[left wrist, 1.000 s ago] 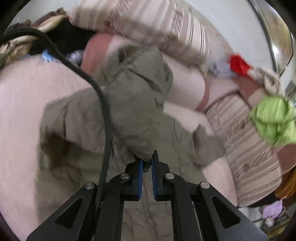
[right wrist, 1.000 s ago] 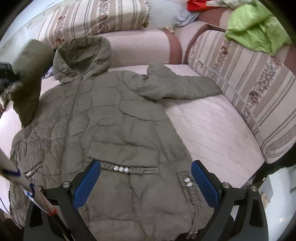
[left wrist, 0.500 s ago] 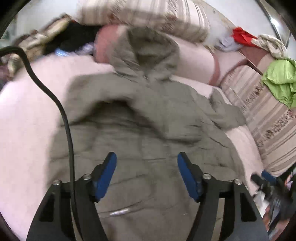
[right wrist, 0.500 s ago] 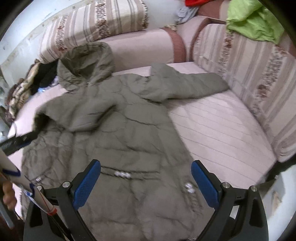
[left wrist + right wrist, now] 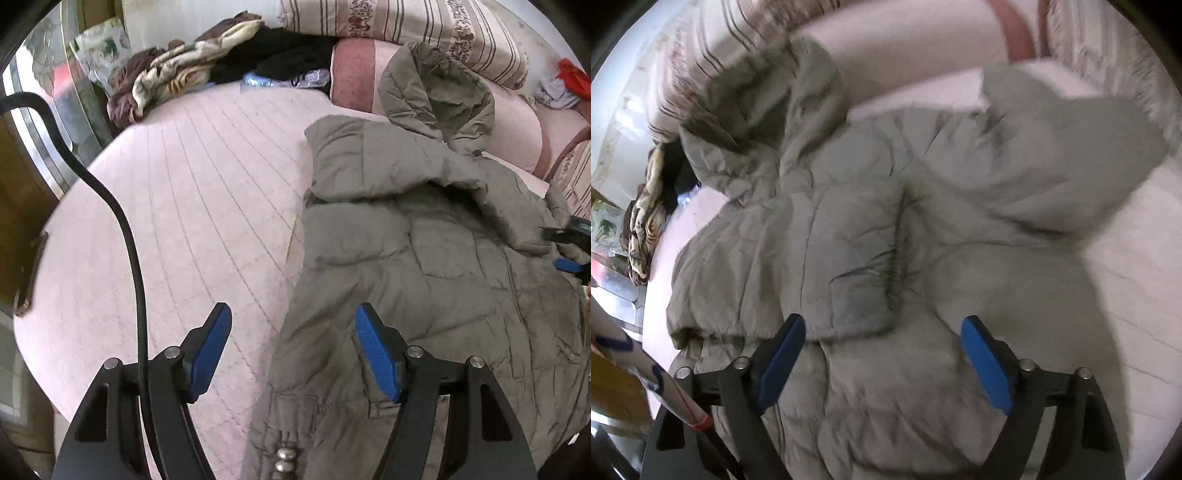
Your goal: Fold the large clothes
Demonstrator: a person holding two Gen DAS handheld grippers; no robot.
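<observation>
An olive quilted hooded coat (image 5: 436, 258) lies front up on the pink sofa seat (image 5: 192, 206). Its left sleeve is folded across the chest; the hood (image 5: 436, 85) rests against the backrest. In the right wrist view the coat (image 5: 849, 236) fills the frame, with the folded sleeve's cuff (image 5: 864, 317) just ahead and the other sleeve (image 5: 1071, 155) stretched to the right. My left gripper (image 5: 293, 350) is open and empty over the coat's left edge near the hem. My right gripper (image 5: 882, 362) is open and empty above the coat's middle; it also shows in the left wrist view (image 5: 569, 247).
A pile of blankets and dark clothes (image 5: 207, 66) lies at the sofa's far left end. Striped cushions (image 5: 406, 22) line the backrest. A black cable (image 5: 122, 221) hangs across the left view. Red and grey garments (image 5: 565, 85) lie at the far right.
My left gripper opened and let go of the sleeve, which now lies across the chest, then swung left and down towards the hem. My right gripper moved closer over the coat.
</observation>
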